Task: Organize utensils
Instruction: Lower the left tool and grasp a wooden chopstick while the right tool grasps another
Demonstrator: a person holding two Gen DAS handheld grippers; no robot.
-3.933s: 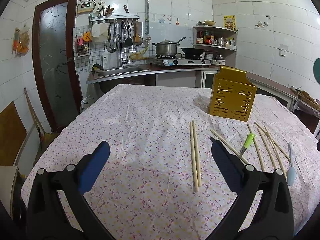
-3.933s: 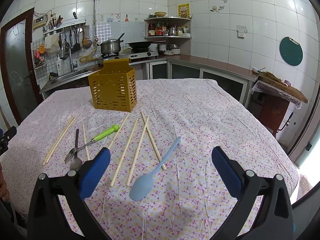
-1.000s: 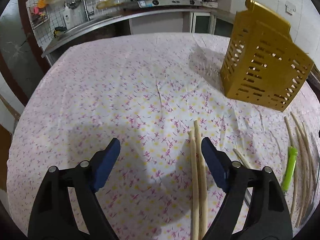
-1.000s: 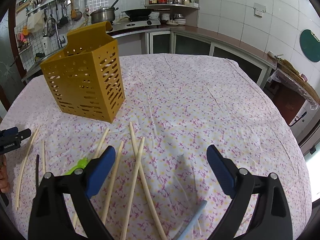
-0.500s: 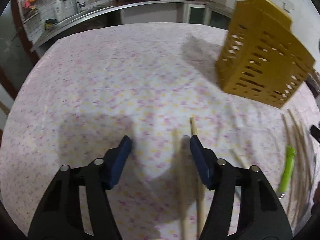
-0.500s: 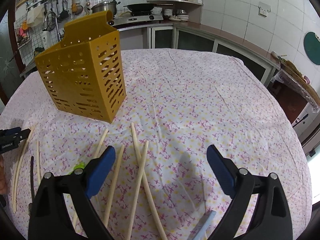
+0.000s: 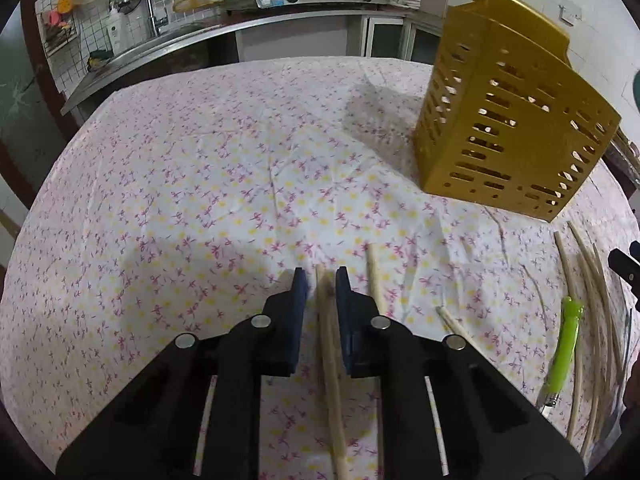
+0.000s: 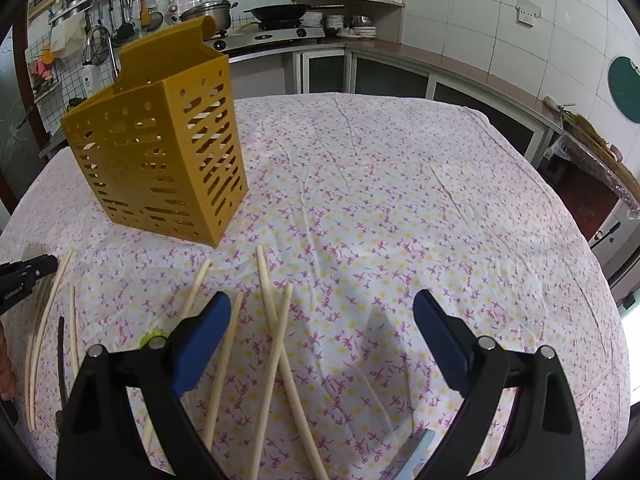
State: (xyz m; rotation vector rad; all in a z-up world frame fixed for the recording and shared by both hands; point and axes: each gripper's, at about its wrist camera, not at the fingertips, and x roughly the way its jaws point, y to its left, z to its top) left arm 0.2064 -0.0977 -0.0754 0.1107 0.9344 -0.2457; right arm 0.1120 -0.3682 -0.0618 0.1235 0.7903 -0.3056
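Observation:
In the left wrist view, my left gripper [image 7: 322,276] is low over the flowered tablecloth, its jaws closing around one wooden chopstick [image 7: 330,344]. A thin gap still shows on each side of the stick. A second chopstick [image 7: 375,280] lies just outside the right pad. The yellow slotted utensil holder [image 7: 508,136] stands at the upper right. My right gripper [image 8: 322,320] hangs open above several loose chopsticks [image 8: 276,344], holding nothing. The holder [image 8: 160,152] stands to its upper left.
A green-handled tool [image 7: 564,348] and more chopsticks [image 7: 592,280] lie at the right. A pale blue spoon [image 8: 412,452] lies by the right gripper's lower edge. The left gripper's tip [image 8: 28,270] shows at the left edge. Kitchen counter, sink and stove stand behind the table.
My left jaws have come together from wide apart to a narrow gap around one chopstick, and the pair of chopsticks has spread apart. The right gripper has stayed where it was.

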